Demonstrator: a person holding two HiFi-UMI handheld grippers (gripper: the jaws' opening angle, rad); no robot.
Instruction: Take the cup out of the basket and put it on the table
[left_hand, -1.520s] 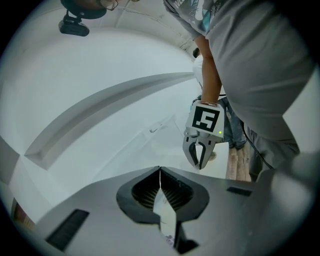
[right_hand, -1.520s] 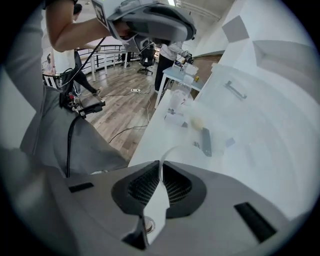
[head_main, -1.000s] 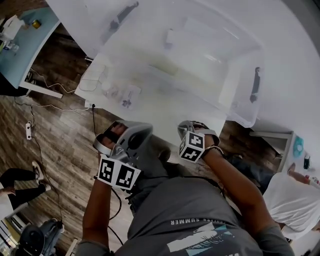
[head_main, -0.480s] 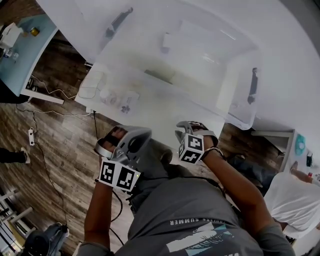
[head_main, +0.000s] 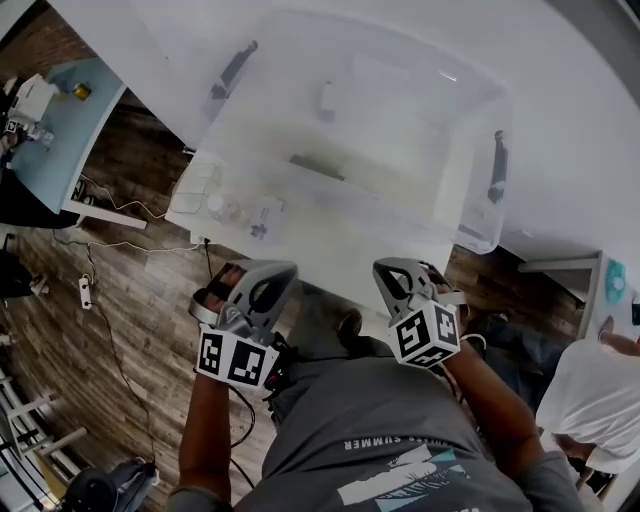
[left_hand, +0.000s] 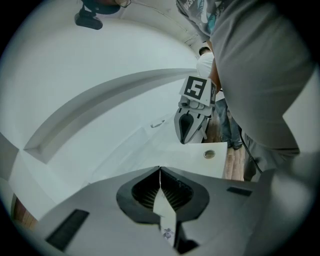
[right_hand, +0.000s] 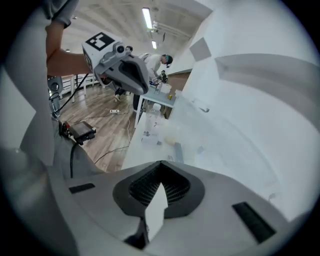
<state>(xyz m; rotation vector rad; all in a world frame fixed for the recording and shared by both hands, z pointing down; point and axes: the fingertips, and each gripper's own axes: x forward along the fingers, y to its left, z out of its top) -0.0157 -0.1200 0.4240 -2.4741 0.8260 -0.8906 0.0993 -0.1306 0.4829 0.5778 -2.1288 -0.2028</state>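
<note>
Two sets of jaws are fully closed and empty: left gripper (left_hand: 160, 170) and right gripper (right_hand: 161, 162), just closed, near the bench (head_main: 310, 245) carrying the basket (head_main: 472, 185).

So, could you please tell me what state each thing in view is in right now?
left tongs: shut, nothing between them.
right tongs: just closed, now shut, nothing between them.
basket: upright on the table, top open with no lid; contents too hazy to tell.
</note>
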